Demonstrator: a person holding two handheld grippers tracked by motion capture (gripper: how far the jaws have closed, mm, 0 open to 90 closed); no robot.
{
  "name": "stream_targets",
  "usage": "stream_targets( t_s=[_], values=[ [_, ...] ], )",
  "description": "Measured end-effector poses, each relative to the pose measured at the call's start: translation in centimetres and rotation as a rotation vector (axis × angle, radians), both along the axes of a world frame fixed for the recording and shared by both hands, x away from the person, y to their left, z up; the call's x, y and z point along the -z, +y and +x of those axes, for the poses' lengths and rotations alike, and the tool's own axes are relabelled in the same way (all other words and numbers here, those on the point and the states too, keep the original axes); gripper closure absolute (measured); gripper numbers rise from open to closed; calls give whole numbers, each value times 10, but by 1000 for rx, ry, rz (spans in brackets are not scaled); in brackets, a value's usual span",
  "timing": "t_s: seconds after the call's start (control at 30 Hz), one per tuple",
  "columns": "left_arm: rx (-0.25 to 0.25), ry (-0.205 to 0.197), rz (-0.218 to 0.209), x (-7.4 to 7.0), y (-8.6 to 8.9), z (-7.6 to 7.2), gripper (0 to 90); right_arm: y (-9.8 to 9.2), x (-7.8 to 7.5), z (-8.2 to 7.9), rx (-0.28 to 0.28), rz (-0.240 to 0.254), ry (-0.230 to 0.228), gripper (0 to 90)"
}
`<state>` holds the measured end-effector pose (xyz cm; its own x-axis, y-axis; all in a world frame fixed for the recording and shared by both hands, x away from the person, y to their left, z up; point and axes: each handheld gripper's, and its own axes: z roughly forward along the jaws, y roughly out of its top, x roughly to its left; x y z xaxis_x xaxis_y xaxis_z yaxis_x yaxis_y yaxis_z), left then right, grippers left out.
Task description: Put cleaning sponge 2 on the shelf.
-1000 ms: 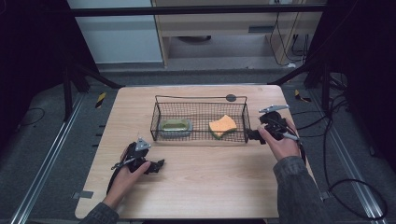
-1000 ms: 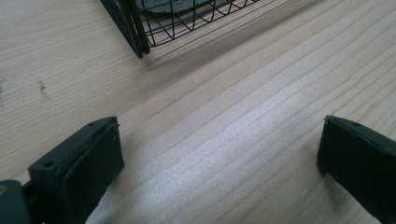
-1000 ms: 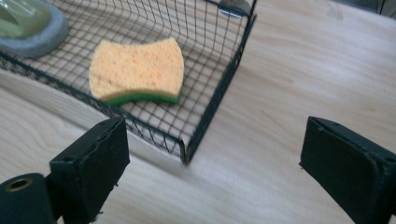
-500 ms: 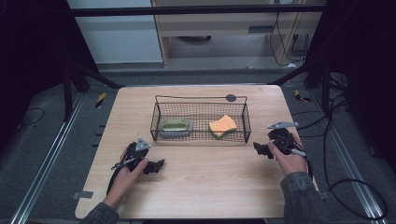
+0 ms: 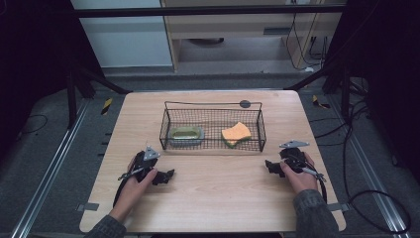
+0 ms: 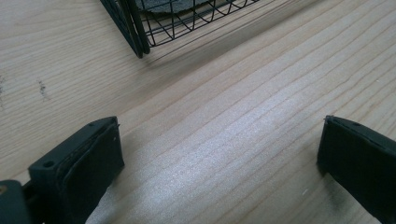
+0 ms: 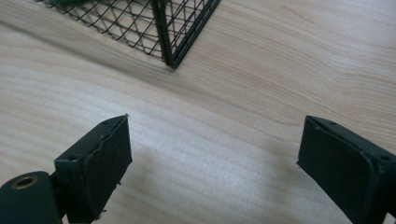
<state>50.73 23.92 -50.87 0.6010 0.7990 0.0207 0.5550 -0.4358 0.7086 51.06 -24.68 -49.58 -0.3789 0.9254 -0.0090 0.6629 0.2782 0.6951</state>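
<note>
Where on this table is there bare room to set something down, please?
The widest bare wood lies between the left gripper and right gripper, in front of the wire basket. Strips left, right and behind the basket are also bare. Inside it is crowded: a green dish and orange sponge.

- A light wooden table (image 5: 208,198) with rounded corners stands on a grey floor (image 5: 44,148).
- Behind the table: a pale wood cabinet (image 5: 223,29) beside a white panel (image 5: 119,39).
- Right of the table, black cables (image 5: 366,144) trail over the floor.
- Left of the table runs a metal rail (image 5: 47,183).
</note>
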Motion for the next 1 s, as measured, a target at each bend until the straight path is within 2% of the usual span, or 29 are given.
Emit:
stream_targets(
  t_s=[0.2,0.43,0.57,0.67,0.8,1.0],
  values=[
    [0,0,-1,0,0,0,0,2,5,8,39,36,-24,97],
    [1,0,0,0,0,0,0,2,11,11,60,36,-21,85],
    [2,0,0,0,0,0,0,2,14,12,77,29,-35,74],
    [2,0,0,0,0,0,0,4,16,12,70,18,-55,60],
    [1,0,-1,0,0,0,0,6,16,11,59,21,-50,59],
    [0,0,-2,0,0,0,0,8,16,6,73,26,-49,57]
  ],
)
